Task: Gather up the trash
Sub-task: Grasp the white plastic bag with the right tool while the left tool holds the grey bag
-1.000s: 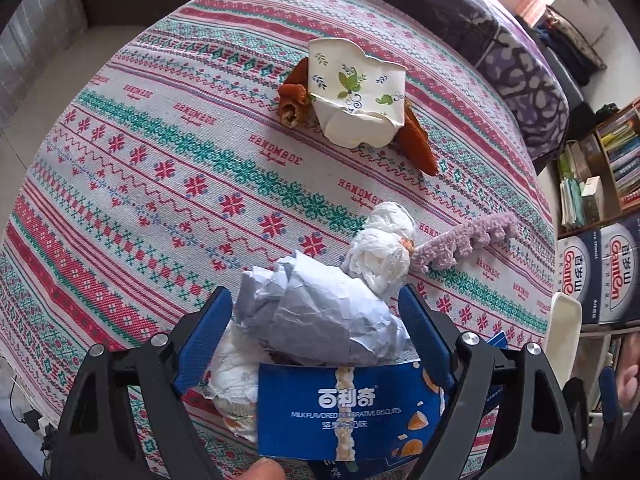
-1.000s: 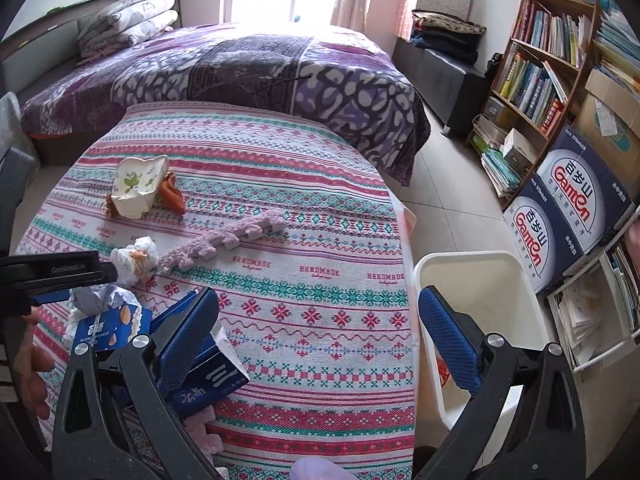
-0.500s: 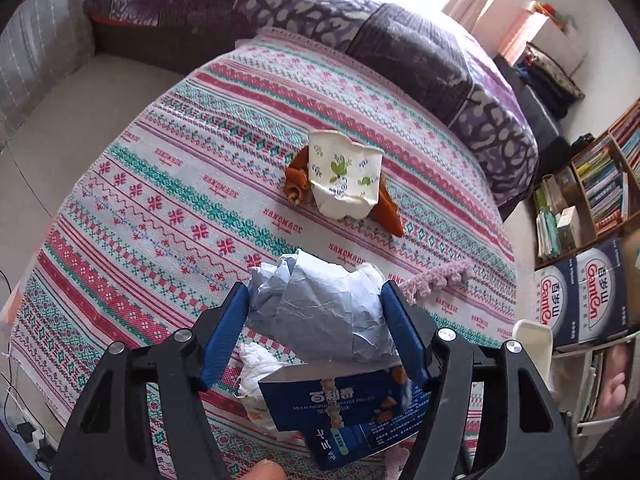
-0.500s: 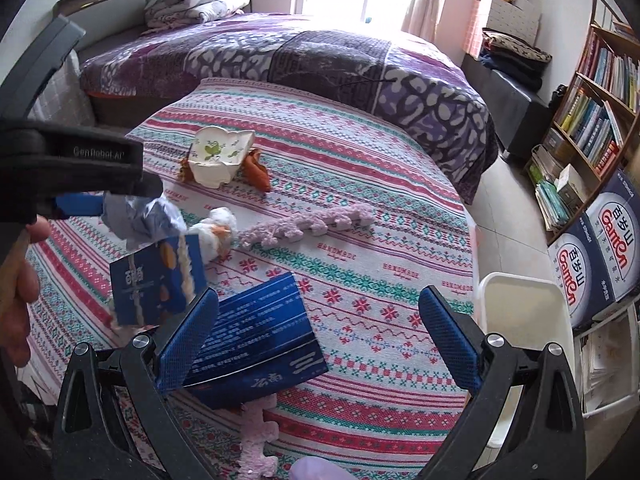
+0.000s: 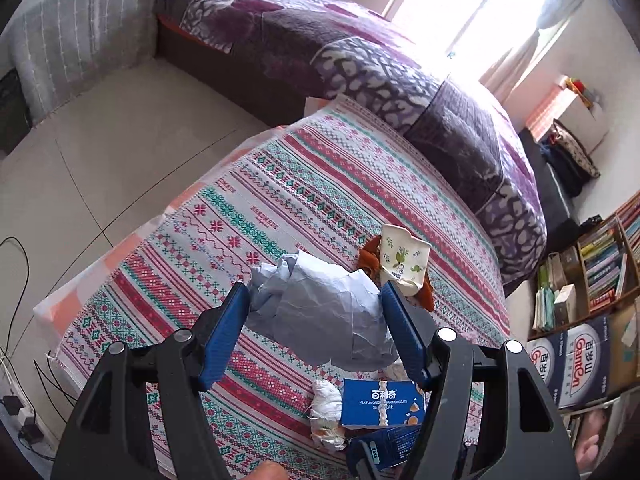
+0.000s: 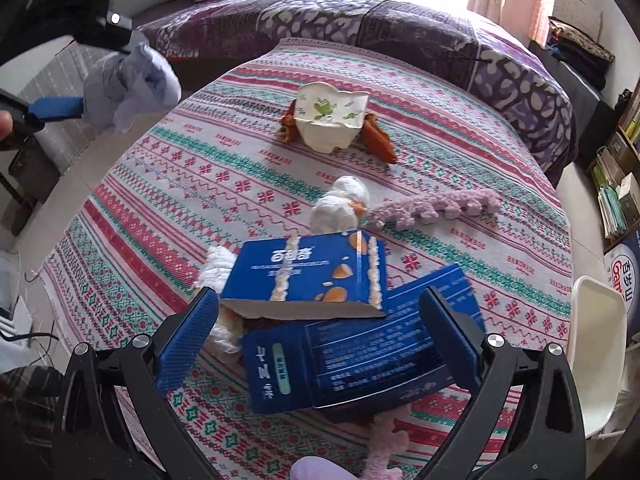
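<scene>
1. The left gripper (image 5: 316, 320) holds a ball of crumpled grey-blue paper (image 5: 320, 312) between its two blue pads; the pads press on both sides of the paper; the jaws have just been closing on it; it is up in the air above the cloth.
2. The right gripper (image 6: 320, 344) is wide, with nothing squeezed; it points down at two blue boxes.
3. Between its pads lies a flat dark blue box (image 6: 360, 344) with small white writing too tiny to read; just past it leans a blue biscuit box (image 6: 308, 276); the left view shows "MILK FLAVORED" and "BISCUITS" on it.
4. Beyond the boxes sit a white tissue ball (image 6: 340, 204), a fluffy purple strip (image 6: 436, 208) and a squashed paper cup (image 6: 332, 120) with green leaves.
5. The striped cloth (image 6: 200, 184) says "HANDMADE" again and again.
6. To the right gripper's right stands a white bin (image 6: 596, 344); a carton (image 5: 576, 360) reads "GamOn".
</scene>
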The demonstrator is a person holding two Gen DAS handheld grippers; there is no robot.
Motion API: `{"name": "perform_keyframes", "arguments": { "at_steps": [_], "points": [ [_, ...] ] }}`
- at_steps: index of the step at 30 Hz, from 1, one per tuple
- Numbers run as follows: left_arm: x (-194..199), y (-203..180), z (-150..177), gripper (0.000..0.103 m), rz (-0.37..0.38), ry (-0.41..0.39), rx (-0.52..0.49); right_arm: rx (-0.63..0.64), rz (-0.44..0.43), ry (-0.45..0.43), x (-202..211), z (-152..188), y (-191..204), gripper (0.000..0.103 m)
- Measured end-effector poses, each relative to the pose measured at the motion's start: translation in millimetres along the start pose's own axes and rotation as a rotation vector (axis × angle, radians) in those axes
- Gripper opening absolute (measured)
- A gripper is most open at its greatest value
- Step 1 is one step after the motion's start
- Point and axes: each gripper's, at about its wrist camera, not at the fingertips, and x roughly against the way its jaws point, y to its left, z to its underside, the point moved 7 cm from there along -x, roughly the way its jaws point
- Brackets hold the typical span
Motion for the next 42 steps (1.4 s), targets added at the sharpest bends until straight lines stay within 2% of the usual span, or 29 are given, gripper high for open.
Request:
{"name": "perform_keyframes", "arguments": {
  "at_steps": [4,6,8,15,16,17,20,24,30,35,42],
  "points": [
    [6,12,-7,0.067,0.003,-0.012,0.022,0.040,-0.051,0.016,-4,4,25,0.095],
    [7,17,-9,0.067,0.005,-0.011,0.031,0.064,-0.068,0.035,-7,7,36,0.088],
    [7,20,-9,0.067,0.005,-0.005,0.038,0.082,-0.077,0.056,-13,11,44,0.086],
    [5,25,-6,0.067,0.001,0.007,0.040,0.128,0.008,0.105,-46,16,52,0.080],
    [4,26,-6,0.067,0.001,0.007,0.040,0.117,0.006,0.117,-50,17,51,0.076],
    [4,26,-6,0.067,-0.001,0.007,0.040,0.111,0.006,0.127,-54,18,50,0.060],
    [3,28,-7,0.067,-0.003,0.005,0.045,0.106,-0.019,0.112,-51,14,51,0.034],
    [5,28,-9,0.067,-0.003,-0.008,0.043,0.073,-0.077,0.080,-41,5,50,0.033],
    [12,21,-12,0.067,-0.018,-0.056,0.014,0.002,-0.126,-0.042,-5,-22,39,0.033],
    [13,12,-13,0.067,-0.034,-0.083,-0.010,-0.052,-0.094,-0.122,14,-40,16,0.033],
    [11,-8,-5,0.067,-0.076,-0.121,-0.076,-0.140,0.004,-0.196,29,-56,-24,0.033]
  ]
}}
